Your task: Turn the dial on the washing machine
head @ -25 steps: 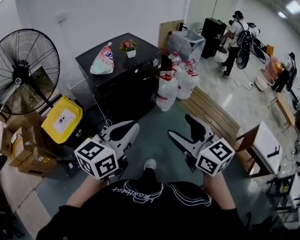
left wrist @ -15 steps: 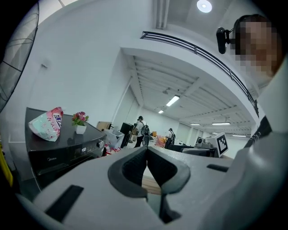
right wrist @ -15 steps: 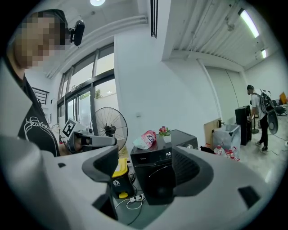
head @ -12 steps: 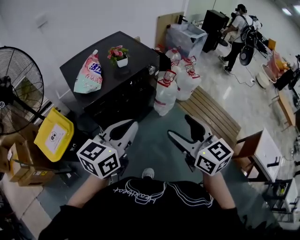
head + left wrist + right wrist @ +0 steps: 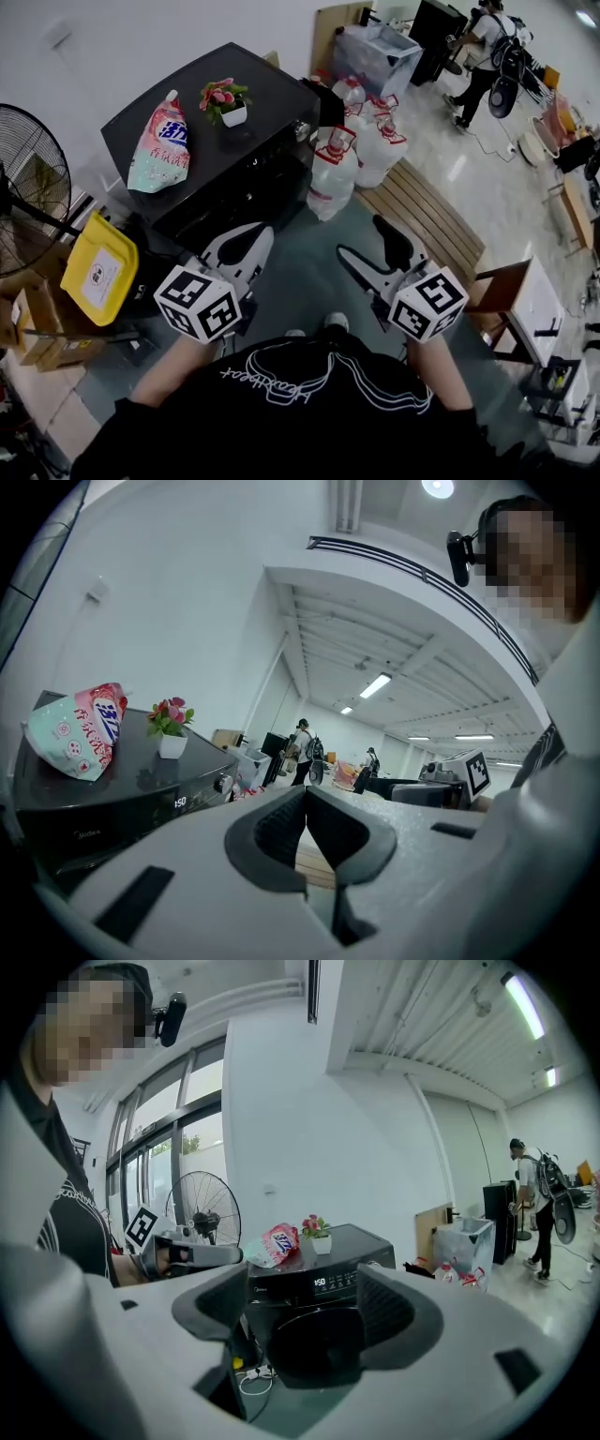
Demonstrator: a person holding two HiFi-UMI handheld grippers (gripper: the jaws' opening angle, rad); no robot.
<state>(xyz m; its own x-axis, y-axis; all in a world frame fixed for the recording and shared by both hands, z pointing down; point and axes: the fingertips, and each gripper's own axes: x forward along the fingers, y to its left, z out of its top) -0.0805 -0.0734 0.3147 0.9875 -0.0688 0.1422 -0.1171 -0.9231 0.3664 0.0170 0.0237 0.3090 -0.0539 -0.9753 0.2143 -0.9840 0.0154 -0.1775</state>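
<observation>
The silver dial (image 5: 300, 128) on the black front-loading washing machine (image 5: 225, 122) is too small in the head view for any markings or pointer to be made out. In the left gripper view it is only a tiny knob, equally unreadable. There the machine's lower front is hidden behind the grey body of the left gripper (image 5: 305, 799). In the right gripper view both sides of its round door go behind the jaws of the right gripper (image 5: 305, 1305).

The print on the pink-and-green detergent pouch (image 5: 159, 145) cannot be read. The black floor fan (image 5: 23, 211) and the brown cardboard boxes (image 5: 37, 328) are cut off by the head view's left edge. A distant person in a white shirt (image 5: 483, 42) is cut by the top edge.
</observation>
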